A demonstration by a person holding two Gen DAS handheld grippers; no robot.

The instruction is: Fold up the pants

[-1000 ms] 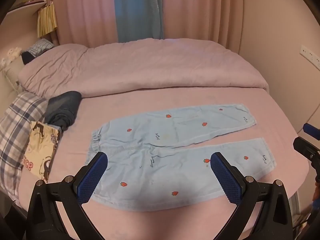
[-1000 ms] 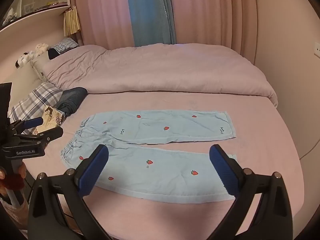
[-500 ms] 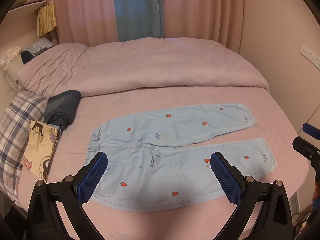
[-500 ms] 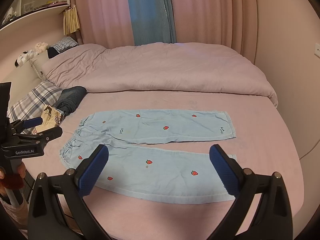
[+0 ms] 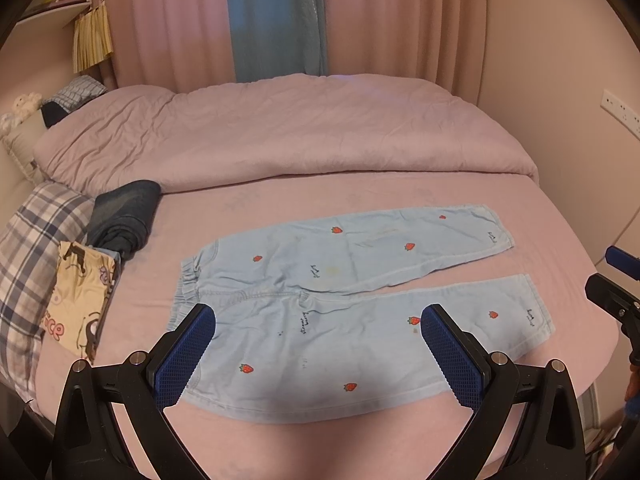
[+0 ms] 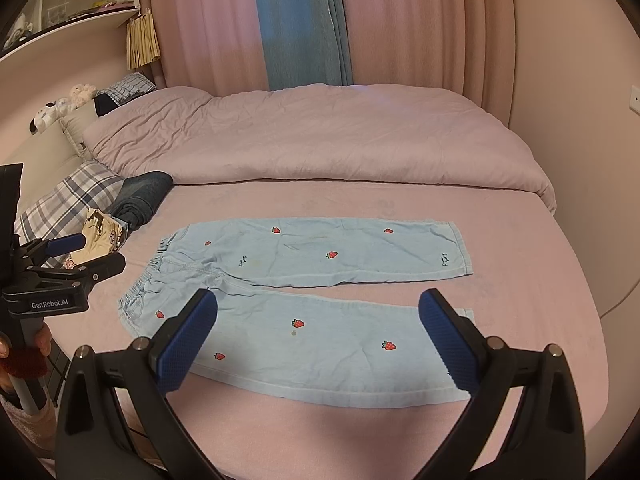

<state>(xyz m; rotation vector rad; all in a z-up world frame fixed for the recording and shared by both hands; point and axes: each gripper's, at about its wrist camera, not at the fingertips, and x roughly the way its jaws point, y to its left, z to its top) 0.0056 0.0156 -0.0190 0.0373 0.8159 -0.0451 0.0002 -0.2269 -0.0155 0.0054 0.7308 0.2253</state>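
Pants (image 5: 344, 312) lie flat and unfolded on the pink bed sheet (image 5: 280, 204), light blue with red strawberry prints, waistband at the left, both legs running right and splayed apart in a narrow V. Going left to right in the left wrist view: plaid pillow (image 5: 28, 248) at the bed's left edge, a cartoon-print cloth (image 5: 80, 292) lying against it, a dark blue bundled garment (image 5: 124, 220) just beyond that, near the waistband but not touching it. Then the pants mid-bed. Behind everything a rumpled pink duvet (image 5: 288, 132) spans the far half of the bed, curtains (image 5: 276, 20) behind it, pink with a blue strip.

Left gripper (image 5: 318, 350) hovers above the near leg, blue-padded fingers (image 5: 186, 356) spread wide, nothing between them, not touching the fabric. Far right edge of that view shows part of the other tool.

Right gripper (image 6: 318, 344) also hovers over the near leg, closer to the hem end, fingers (image 6: 450, 344) wide apart and empty. In the right wrist view the left tool shows at the left edge, a hand (image 6: 24, 356) on its handle, beside the bed's left side near the waistband. Wall socket (image 5: 620, 112) at far right.
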